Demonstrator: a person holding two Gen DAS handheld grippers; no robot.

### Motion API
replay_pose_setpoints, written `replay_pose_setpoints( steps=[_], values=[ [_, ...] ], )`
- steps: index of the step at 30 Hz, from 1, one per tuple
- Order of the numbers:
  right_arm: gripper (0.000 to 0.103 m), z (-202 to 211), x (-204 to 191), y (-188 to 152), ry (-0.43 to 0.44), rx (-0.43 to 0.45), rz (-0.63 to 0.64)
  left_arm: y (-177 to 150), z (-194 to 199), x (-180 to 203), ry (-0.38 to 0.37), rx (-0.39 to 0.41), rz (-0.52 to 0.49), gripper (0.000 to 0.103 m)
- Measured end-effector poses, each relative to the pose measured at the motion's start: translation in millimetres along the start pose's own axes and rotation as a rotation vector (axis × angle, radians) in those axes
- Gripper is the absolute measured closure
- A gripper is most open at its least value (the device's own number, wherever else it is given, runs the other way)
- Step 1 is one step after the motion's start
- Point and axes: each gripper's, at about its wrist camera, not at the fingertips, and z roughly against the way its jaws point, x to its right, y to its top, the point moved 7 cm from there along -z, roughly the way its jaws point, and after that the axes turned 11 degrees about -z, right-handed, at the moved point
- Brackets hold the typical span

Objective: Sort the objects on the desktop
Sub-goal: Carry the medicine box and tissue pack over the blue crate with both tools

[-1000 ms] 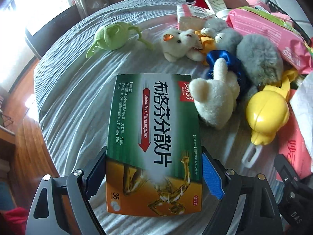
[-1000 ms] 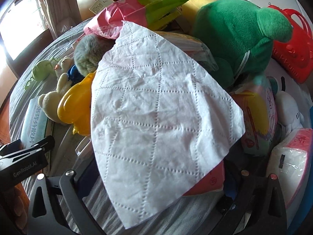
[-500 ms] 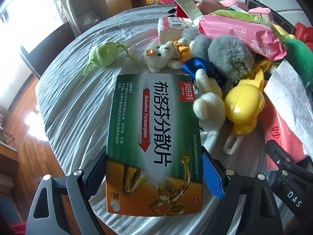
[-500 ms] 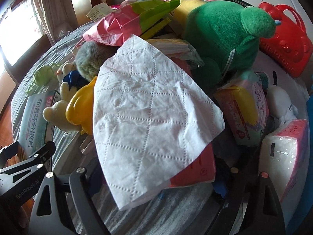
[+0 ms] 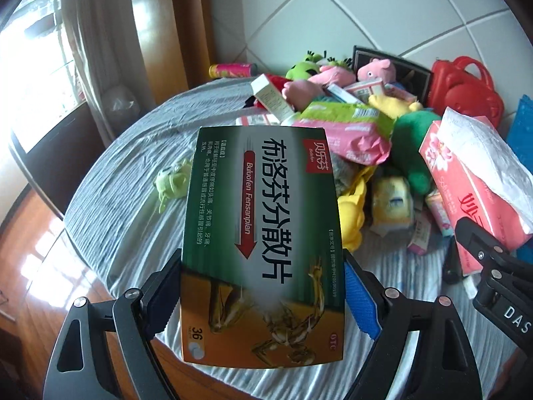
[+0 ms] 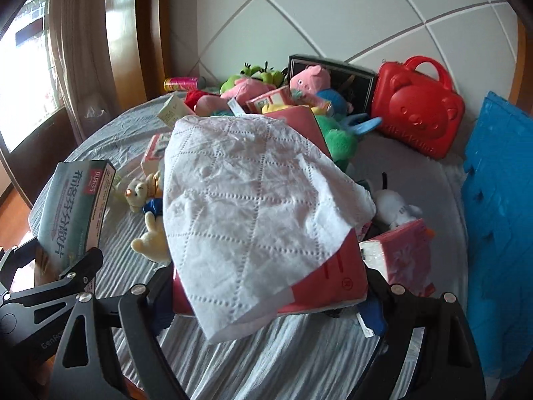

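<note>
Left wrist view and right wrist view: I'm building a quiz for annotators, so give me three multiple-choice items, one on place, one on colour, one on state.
1. Where is the bear case?
A. by the wall
B. on the floor
C. in a gripper

2. The medicine box's top half is:
A. blue
B. green
C. white

3. The tissue pack is:
A. sealed
B. crushed flat
C. open, a tissue hanging out

A: it stands at the table's far edge.
B: green above orange.
C: the sheet drapes over it.

Bright window [image 5: 30,66], curtain [image 5: 100,50], seemingly tiled wall [image 5: 366,10].
</note>
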Motion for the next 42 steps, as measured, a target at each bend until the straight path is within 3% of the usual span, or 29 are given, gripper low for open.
replay_pose_setpoints(
  steps=[8,17,23,31,36,42],
  values=[
    [0.016,101.1,2.5,24.2,-0.068,0.165,-0.065,35.2,74.7,-2.4,-0.116,0.146,-0.062,0.016],
    [0.016,208.1,71.8,55.4,-0.201,0.344,-0.164,74.9,135.4,51.0,-0.237,0.271,-0.135,0.016],
    [0.016,274.1,170.6,69.0,-0.315,0.460,-0.249,103.4,182.9,141.8,-0.325,0.373,-0.215,0.016],
    [0.016,355.3,329.3,62.8,-0.446,0.544,-0.299,133.5,261.8,315.7,-0.445,0.487,-0.290,0.016],
    [0.016,369.2,412.3,57.7,-0.486,0.497,-0.308,139.3,288.0,416.2,-0.498,0.451,-0.334,0.016],
    [0.016,320.5,489.7,43.2,-0.496,0.345,-0.356,122.9,286.1,502.8,-0.499,0.355,-0.449,0.016]
  ],
)
